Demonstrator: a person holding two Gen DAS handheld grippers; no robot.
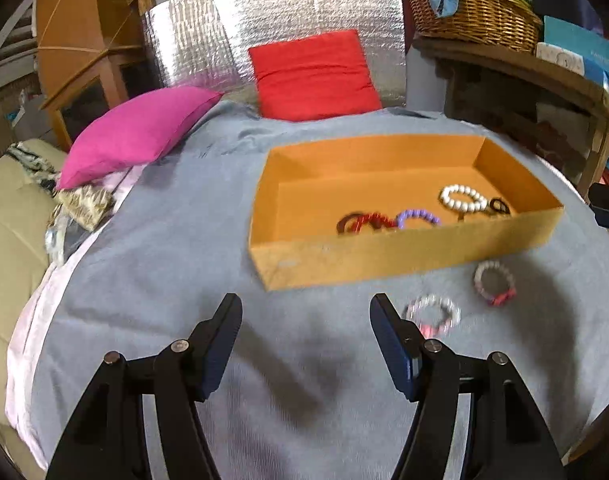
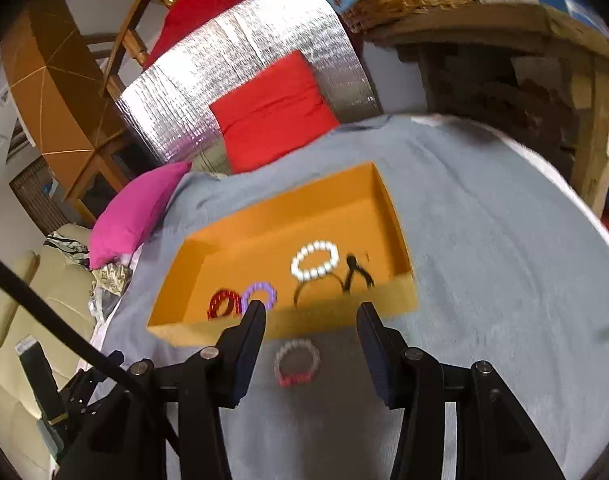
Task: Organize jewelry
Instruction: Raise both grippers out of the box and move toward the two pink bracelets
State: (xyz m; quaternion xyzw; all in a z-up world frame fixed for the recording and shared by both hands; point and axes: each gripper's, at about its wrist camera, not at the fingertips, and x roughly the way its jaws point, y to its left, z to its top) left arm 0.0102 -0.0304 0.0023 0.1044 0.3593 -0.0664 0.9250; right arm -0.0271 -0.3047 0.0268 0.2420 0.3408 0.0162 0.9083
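The pale beaded bracelet (image 2: 297, 362) with a red bow lies flat on the grey blanket (image 2: 484, 240), straight ahead of the right gripper (image 2: 310, 316) between its wide-open, empty fingers, just short of the orange box (image 2: 336, 318), while the left gripper (image 1: 306, 312), likewise open and empty, sits off to its side

- No text is showing sharply enough to read.
- Faint print is sitting on the blue box (image 1: 584, 50), upper right of the left wrist view, illegible.
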